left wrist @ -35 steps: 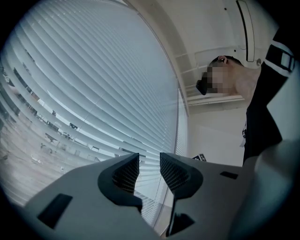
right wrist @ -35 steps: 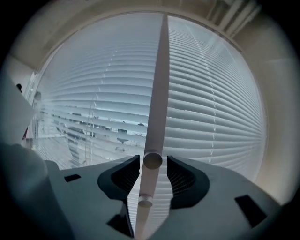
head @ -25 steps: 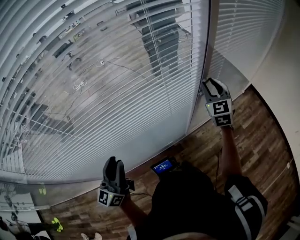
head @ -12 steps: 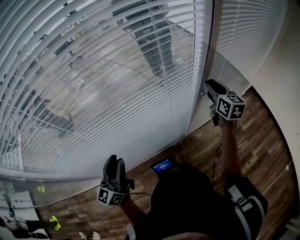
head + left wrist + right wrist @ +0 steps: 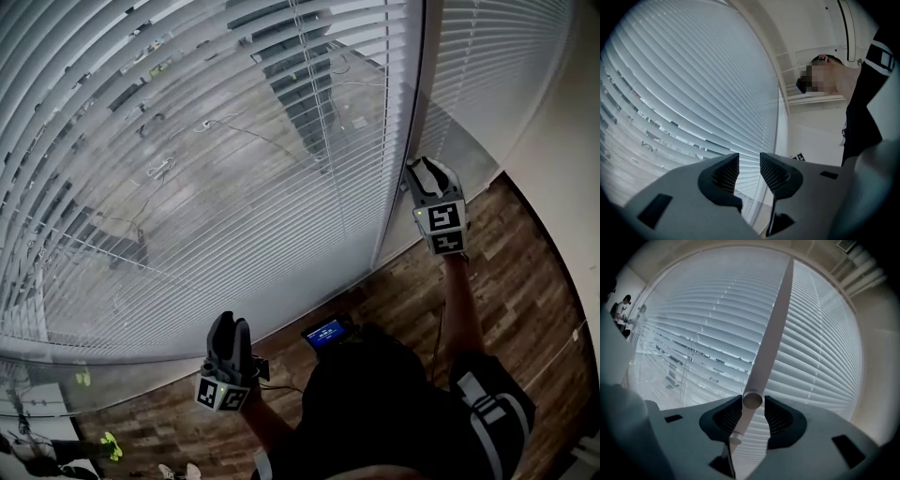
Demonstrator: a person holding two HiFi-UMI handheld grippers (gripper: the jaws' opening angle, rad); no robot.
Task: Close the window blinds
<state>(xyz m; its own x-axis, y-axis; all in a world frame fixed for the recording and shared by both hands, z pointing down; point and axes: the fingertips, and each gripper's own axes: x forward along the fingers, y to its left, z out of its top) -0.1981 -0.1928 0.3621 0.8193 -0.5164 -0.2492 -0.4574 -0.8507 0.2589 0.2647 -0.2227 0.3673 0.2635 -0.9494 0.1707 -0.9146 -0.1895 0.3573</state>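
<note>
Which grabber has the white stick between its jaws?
The right gripper: the white round blind wand stands between its jaws, which have just been opening. The left gripper holds nothing.

We count two blinds point(image 5: 216, 187), one wand point(image 5: 774, 329) between the jaws of the right claw point(image 5: 419, 171), one left claw point(image 5: 230, 323), one lit screen point(image 5: 328, 332).

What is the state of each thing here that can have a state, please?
Large window blind: slats tilted partly open, outside shows through.
Narrow blind: slats look closed.
Tilt wand: hanging, its end between the right gripper's jaws.
Right gripper: jaws have just been opening; pads seem not to press the wand.
Left gripper: jaws apart, nothing between.
Small screen: lit blue.
</note>
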